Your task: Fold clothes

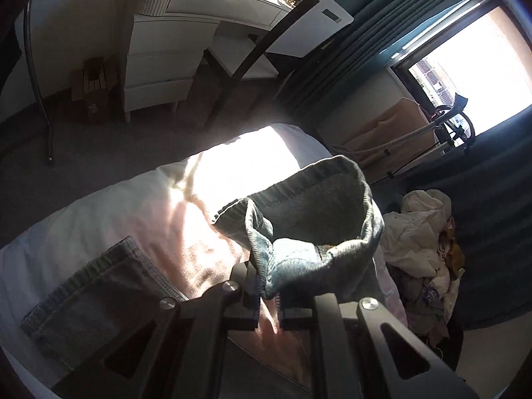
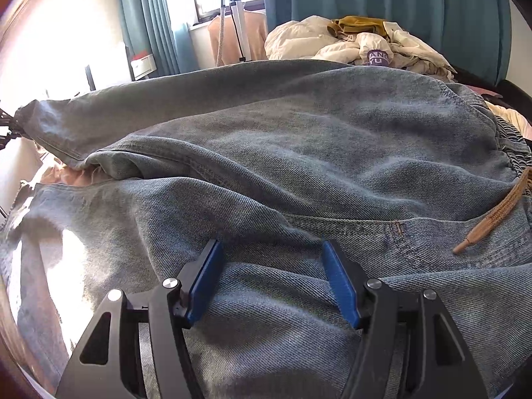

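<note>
A pair of faded blue jeans [image 2: 299, 153] lies spread across the bed. In the left wrist view my left gripper [image 1: 267, 294] is shut on the hem of one jeans leg [image 1: 312, 212] and holds it lifted above the bed, its cuff gaping open. A back pocket of the jeans [image 1: 93, 302] lies at the lower left. In the right wrist view my right gripper [image 2: 271, 259] is open, its blue pads [image 2: 206, 282] resting on the denim near the waist seam. A tan drawstring [image 2: 492, 216] lies at the right.
A pile of unfolded cream and mustard clothes [image 2: 359, 46] sits at the bed's far end, also in the left wrist view [image 1: 425, 239]. Pink and white bedding [image 1: 139, 219] is sunlit. A white dresser [image 1: 186, 46], a dark chair [image 1: 252, 56] and teal curtains [image 2: 382, 10] surround the bed.
</note>
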{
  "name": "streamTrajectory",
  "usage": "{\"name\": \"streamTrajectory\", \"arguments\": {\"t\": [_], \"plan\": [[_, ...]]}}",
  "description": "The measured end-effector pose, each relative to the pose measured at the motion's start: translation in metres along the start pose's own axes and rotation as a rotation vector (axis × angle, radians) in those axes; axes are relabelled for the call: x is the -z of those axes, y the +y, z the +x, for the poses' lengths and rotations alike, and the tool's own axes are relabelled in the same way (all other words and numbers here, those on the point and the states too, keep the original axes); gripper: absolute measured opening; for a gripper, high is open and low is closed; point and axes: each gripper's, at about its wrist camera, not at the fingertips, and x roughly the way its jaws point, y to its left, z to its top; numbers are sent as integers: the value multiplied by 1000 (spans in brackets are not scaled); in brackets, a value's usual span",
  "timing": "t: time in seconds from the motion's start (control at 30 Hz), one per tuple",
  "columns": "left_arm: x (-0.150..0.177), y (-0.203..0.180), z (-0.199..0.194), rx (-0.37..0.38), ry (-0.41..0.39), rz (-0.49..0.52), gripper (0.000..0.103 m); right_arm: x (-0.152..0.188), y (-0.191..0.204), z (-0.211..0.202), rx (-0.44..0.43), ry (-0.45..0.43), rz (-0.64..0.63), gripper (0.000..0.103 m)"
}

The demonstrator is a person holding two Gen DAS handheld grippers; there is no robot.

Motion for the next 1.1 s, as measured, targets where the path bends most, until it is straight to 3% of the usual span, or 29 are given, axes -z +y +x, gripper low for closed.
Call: {"name": "streamTrajectory", "arguments": {"t": [0.07, 0.13, 0.23, 0.37, 0.5, 0.6, 0.73, 0.87, 1.0, 1.1], "plan": [[1, 11, -8, 66, 5, -52, 6, 1, 0, -1, -2, 0, 1, 63], [6, 36, 4, 26, 33, -117, 6, 1, 1, -1, -3, 1, 0, 63], [30, 68, 34, -62, 76, -121, 6, 0, 0, -2, -8, 3, 9, 63], [61, 101, 43, -16, 83, -165, 6, 1, 0, -2, -14, 3, 14, 63], [70, 103, 28, 54, 52, -117, 6, -1, 0, -1, -24, 1, 17, 63], [71, 111, 19, 50, 8, -28, 7, -1, -1, -5, -57, -12, 7, 63], [86, 132, 9, 74, -78, 28, 7, -3, 7, -25, -199, -24, -9, 63], [90, 150, 15, 99, -159, 72, 7, -19, 50, -35, -371, 35, -67, 63], [82, 155, 32, 140, -192, 109, 7, -60, 133, -24, -437, 95, -217, 63], [86, 164, 36, 192, -223, 128, 7, -111, 208, -8, -476, 115, -311, 63]]}}
